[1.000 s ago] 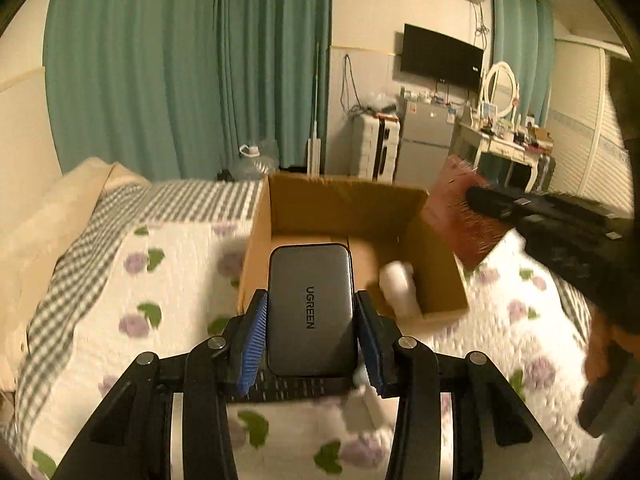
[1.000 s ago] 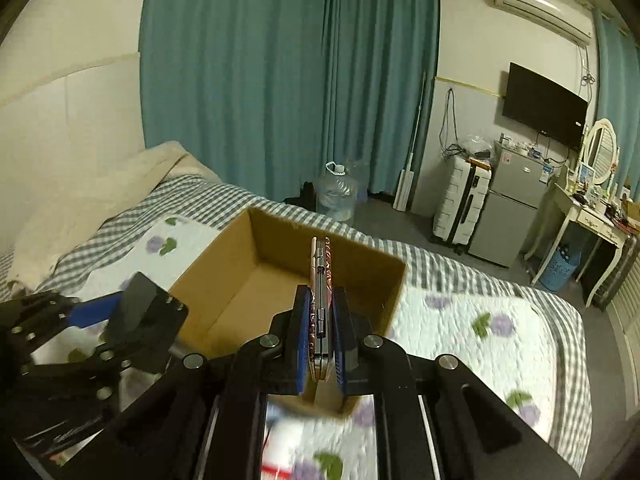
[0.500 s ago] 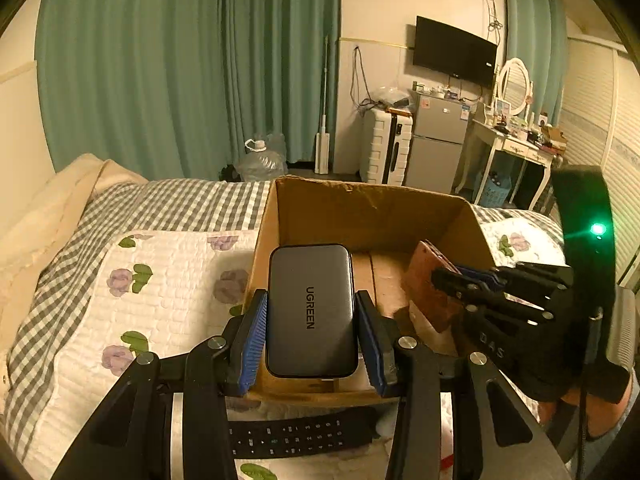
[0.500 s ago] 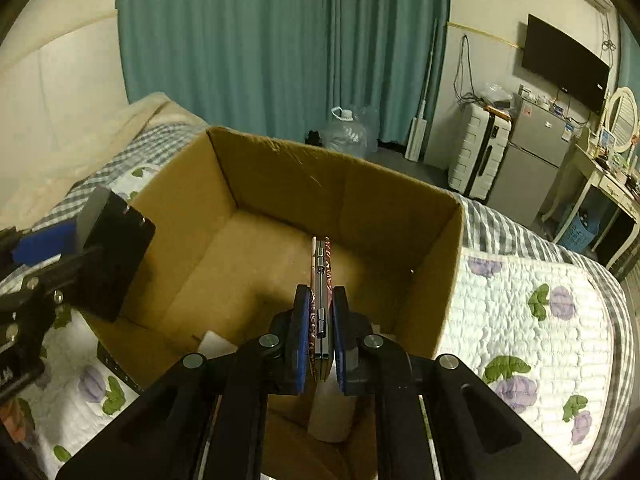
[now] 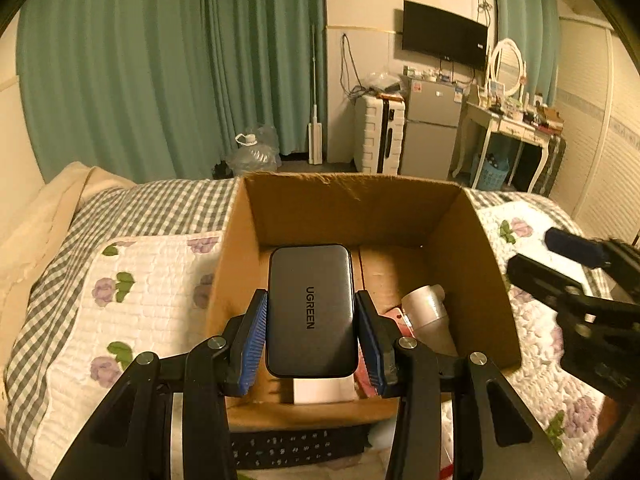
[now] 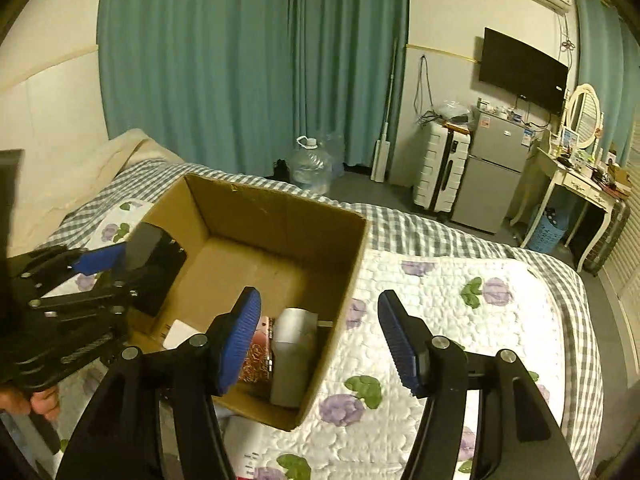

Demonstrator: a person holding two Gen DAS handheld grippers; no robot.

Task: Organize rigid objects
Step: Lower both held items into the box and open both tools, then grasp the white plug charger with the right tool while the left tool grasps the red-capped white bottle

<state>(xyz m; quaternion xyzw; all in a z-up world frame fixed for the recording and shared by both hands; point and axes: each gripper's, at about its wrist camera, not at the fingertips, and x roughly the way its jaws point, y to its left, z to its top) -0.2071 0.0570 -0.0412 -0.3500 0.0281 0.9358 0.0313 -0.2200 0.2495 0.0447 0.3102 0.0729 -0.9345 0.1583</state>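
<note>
My left gripper (image 5: 312, 332) is shut on a dark grey UGREEN power bank (image 5: 310, 308) and holds it over the near left part of an open cardboard box (image 5: 344, 204) on the bed. The box holds a white cylinder (image 5: 426, 306), a pink patterned flat item (image 6: 258, 354) and a white flat item (image 5: 320, 390). My right gripper (image 6: 320, 336) is open and empty above the box's near right corner. The left gripper also shows in the right wrist view (image 6: 120, 264), with the power bank (image 6: 144, 246) over the box's left wall.
The box (image 6: 280, 216) stands on a floral quilt (image 6: 460, 320) with a checked border. A black remote (image 5: 296, 448) lies in front of the box. A pillow (image 5: 48, 216) is at the left. A suitcase (image 6: 438, 168), fridge and dressing table stand beyond the bed.
My right gripper has opened, let go of the pink flat item into the box, and drawn back to the right. My left gripper has moved the power bank forward over the box.
</note>
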